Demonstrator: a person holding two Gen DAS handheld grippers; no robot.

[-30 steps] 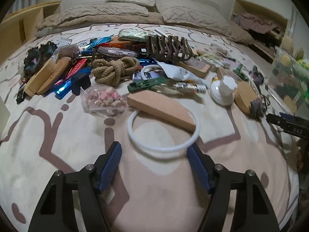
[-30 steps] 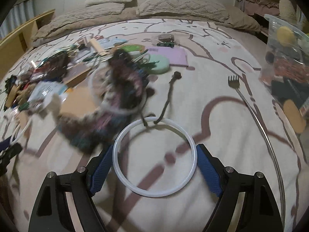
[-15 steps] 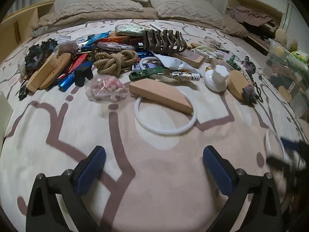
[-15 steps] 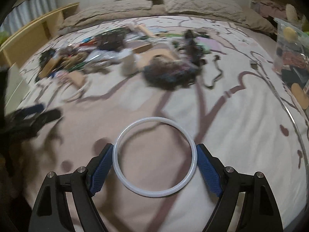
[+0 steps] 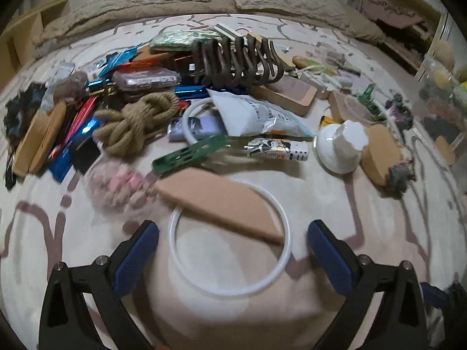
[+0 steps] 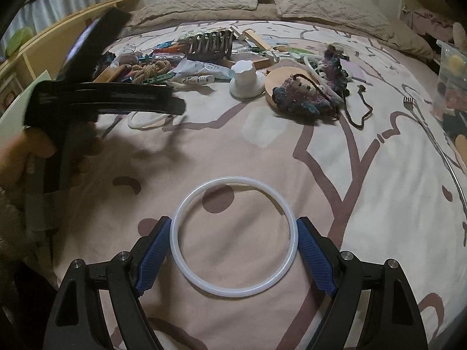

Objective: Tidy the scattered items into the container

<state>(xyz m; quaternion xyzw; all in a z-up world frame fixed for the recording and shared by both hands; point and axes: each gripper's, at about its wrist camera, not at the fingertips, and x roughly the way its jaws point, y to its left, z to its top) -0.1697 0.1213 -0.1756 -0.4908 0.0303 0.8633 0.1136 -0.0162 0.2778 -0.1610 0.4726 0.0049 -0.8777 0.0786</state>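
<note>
My left gripper (image 5: 233, 250) is open, its blue pads on either side of a white ring (image 5: 287, 233) that lies flat on the bed cover, partly under a tan wedge-shaped block (image 5: 221, 201). My right gripper (image 6: 233, 245) is shut on a second white ring (image 6: 233, 293), holding it by its sides above the bed. The left gripper also shows in the right wrist view (image 6: 175, 105), with the hand holding it. The clear container (image 6: 452, 81) stands at the right edge of the bed with items inside.
A heap of items lies beyond the left gripper: a rope knot (image 5: 137, 119), a brown coil rack (image 5: 236, 61), a green clip (image 5: 189, 153), a white cap (image 5: 341, 145), a cork disc (image 5: 382, 151). A crochet piece (image 6: 303, 99) and a long fork (image 6: 432, 134) lie to the right.
My left gripper has moved forward over the ring on the bed, which now lies between its pads. My right gripper has swung left with its ring still held.
</note>
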